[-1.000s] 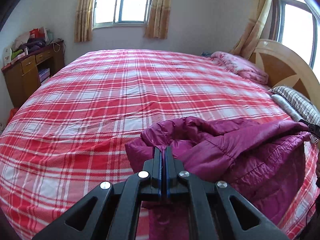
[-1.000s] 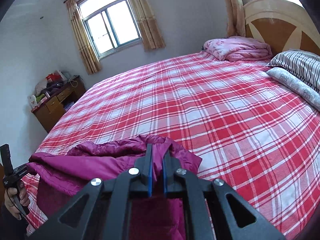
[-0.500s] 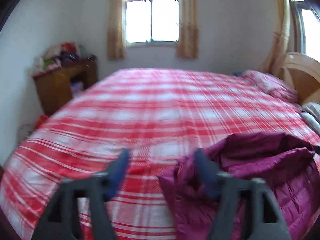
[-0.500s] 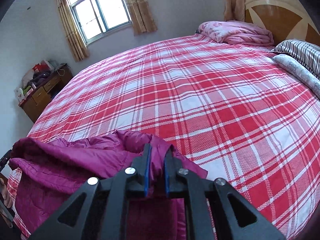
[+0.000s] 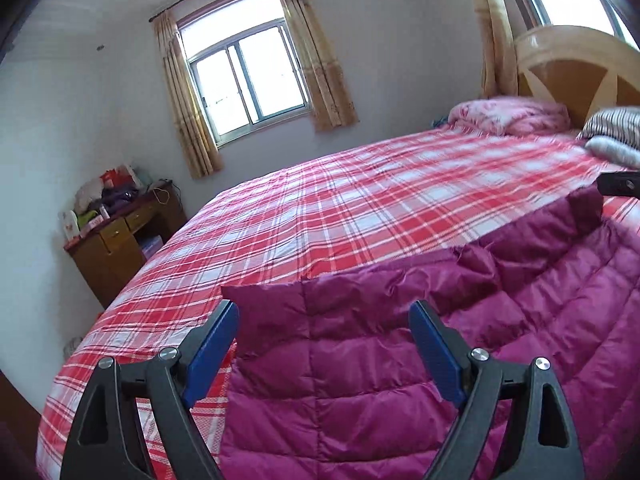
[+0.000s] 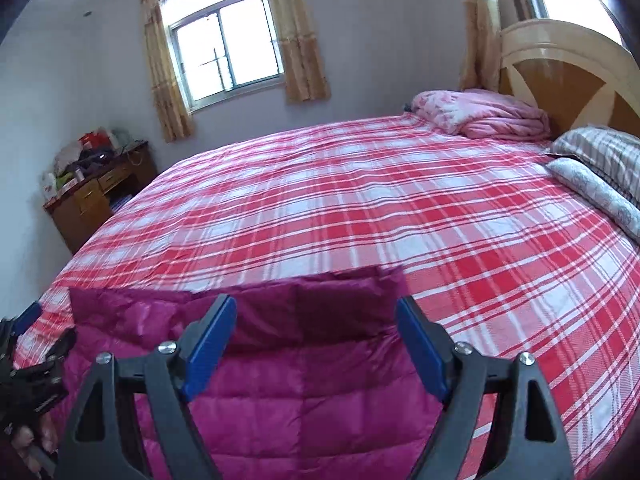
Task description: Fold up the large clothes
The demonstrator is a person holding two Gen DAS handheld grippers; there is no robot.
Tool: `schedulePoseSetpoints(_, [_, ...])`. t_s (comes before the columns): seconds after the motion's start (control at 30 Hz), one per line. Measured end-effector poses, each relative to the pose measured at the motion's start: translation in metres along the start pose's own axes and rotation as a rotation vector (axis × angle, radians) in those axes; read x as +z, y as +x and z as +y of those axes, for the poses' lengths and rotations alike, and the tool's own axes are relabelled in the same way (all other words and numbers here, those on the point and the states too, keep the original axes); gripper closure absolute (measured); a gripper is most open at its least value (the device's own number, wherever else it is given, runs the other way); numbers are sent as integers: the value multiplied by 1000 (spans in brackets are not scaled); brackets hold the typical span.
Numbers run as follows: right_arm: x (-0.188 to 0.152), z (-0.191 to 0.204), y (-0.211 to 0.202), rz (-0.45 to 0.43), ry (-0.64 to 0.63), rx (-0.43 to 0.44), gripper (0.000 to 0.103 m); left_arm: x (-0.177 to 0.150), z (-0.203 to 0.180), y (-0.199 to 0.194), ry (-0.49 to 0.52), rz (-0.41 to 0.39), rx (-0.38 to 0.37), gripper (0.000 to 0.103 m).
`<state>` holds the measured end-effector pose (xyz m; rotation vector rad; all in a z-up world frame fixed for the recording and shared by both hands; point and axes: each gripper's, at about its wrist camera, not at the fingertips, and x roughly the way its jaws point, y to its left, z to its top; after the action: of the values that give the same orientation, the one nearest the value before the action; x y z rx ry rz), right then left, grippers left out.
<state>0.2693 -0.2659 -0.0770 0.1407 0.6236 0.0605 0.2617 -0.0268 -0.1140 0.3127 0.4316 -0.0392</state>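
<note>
A magenta quilted down jacket lies flat on the near edge of a bed with a red and white plaid cover. My left gripper is open, just above the jacket's left far corner, holding nothing. The jacket also shows in the right wrist view, with its far edge straight across the bed cover. My right gripper is open over the jacket's right far corner, holding nothing. The other gripper's black body shows at the left edge of the right wrist view.
A wooden headboard, a folded pink quilt and striped pillows lie at the bed's right end. A cluttered wooden desk stands at the far left below a curtained window.
Both grippers were shut on the bunched jacket a second ago. The left opened first, then the right. The jacket now lies spread flat on the bed, and both grippers have pulled back.
</note>
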Motion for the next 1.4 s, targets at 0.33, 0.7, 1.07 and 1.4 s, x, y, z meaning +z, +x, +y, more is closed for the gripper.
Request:
schedulePoseSetpoints(0.33, [-20,-2,91,163,-39,-72,22,-5,-3,77,-76,210,71,15])
schedulePoseSetpoints(0.7, [-22,-6,107,180,-27,-96,22,-14,-4,109,-125,325,12,11])
schedulePoseSetpoints(1.07, [-24,-8,116,215,-15,-106,22,-15,-7,116,-109,367,22,8])
schedulePoseSetpoints(1.4, [-25,-7,122,245,-16,-119,20,-16,-6,126,-106,404,23,5])
